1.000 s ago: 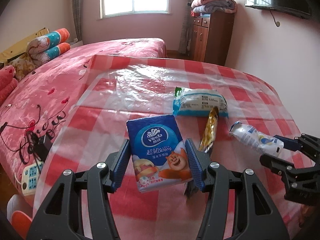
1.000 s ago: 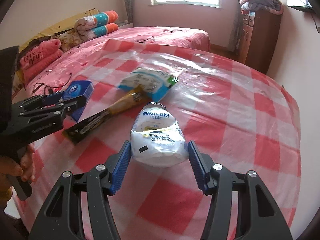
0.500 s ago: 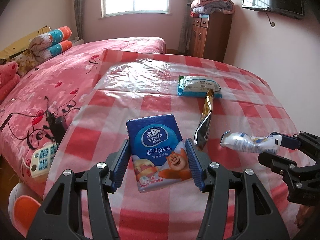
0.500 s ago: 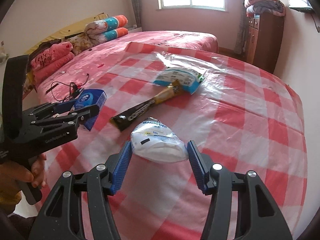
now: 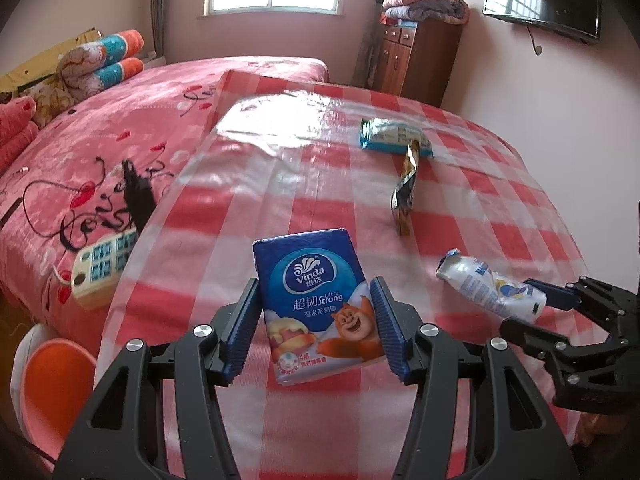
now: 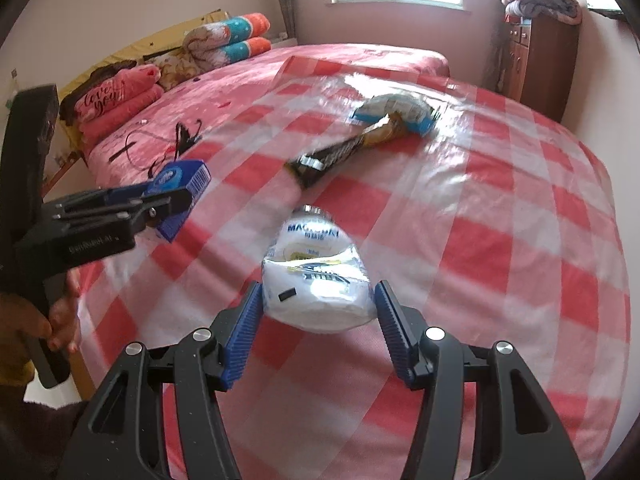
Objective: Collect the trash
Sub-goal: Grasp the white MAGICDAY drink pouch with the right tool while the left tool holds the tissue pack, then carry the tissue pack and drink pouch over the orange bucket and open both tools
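My left hand-held gripper [image 5: 316, 334]: grasping blue tissue pack [image 5: 316, 304].
My right hand-held gripper [image 6: 318, 322]: grasping white crumpled packet [image 6: 316, 280].
Ahead on bed: gold-black wrapper [image 6: 344, 150], blue-white packet [image 6: 394, 110].

Left gripper [image 5: 314, 322], right gripper [image 6: 318, 320]: matte black triangulated frames, silver screw heads, ribbed blue jaw pads [image 6: 244, 326]. White lettering, unreadable, on left gripper's black body. Bare-skinned hand [image 6: 60, 320] on handle.
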`<state>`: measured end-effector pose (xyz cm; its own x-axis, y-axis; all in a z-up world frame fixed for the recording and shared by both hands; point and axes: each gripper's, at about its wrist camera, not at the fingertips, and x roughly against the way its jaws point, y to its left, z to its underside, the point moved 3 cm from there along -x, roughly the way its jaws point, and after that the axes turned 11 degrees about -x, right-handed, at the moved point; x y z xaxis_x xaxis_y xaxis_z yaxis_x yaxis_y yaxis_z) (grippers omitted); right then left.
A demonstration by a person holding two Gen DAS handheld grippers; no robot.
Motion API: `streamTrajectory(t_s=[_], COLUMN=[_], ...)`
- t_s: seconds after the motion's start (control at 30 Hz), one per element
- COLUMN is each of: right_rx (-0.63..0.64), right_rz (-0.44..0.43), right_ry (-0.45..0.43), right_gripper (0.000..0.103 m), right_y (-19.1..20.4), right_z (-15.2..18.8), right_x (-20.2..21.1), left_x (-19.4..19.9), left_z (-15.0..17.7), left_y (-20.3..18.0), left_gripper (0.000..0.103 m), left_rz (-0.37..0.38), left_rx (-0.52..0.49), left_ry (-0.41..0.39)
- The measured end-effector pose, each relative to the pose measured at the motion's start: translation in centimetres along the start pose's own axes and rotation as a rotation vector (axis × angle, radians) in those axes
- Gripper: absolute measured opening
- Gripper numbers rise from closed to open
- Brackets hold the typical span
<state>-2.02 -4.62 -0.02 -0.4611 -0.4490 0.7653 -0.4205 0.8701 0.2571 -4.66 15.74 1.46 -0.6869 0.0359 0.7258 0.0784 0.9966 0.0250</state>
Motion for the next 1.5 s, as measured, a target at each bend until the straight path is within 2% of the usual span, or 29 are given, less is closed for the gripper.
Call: streamTrajectory(t_s=[0.07,0.13,0.2,0.47,0.5,0.53,0.77,0.97,1.17,1.37,1.5], right_rx=[0.0,0.006,0.005,0.037,0.042,0.05,0.066,0.063,0.09,0.171,0.234], right_rz=[-0.009,-0.007,0.001,0.067,0.071,0.081,0.089,0.035,-0.069,-0.187,-0.274], right_ry=[0.02,0.035,0.043,0.03,0.028,0.022,0.019,0.012,0.013,0.038,0.086], right_gripper=[0.061,0.076,0.081,0.081,0.074,0.061,0.061,0.061,0.061,0.061,0.061], right_y=[0.3,0.7,0.9,1.4,1.4,1.5,1.9,3.7,7.9,14.1,18.9], right_z=[0.8,1.5,1.6,0.2,0.2,0.1,-0.1,-0.7,-2.0,-2.7,-2.5], right_x=[-0.3,-0.8,-1.2,-2.9,-3.0,-3.0,-3.1,-2.3,-1.5,-1.5,-2.4], left_x=[0.4,0.6,0.7,1.4,1.5,1.7,2.6,4.1,6.1,7.9,8.9], left_z=[0.9,1.6,2.3,4.1,4.3,4.3,5.1,5.5,6.4,8.6,10.6], left_y=[0.2,0.4,0.7,1.5,1.6,1.7,2.8,4.2,6.8,10.6,13.9], left_gripper=[0.057,0.057,0.057,0.057,0.057,0.057,0.057,0.057,0.057,0.057,0.057], left_rz=[0.007,0.013,0.017,0.022,0.022,0.022,0.021,0.01,-0.03,-0.098,-0.157], left_rx=[0.006,0.014,0.025,0.044,0.046,0.047,0.068,0.094,0.143,0.218,0.292], left_ry=[0.011,0.022,0.031,0.051,0.05,0.048,0.035,0.013,-0.006,-0.004,0.01])
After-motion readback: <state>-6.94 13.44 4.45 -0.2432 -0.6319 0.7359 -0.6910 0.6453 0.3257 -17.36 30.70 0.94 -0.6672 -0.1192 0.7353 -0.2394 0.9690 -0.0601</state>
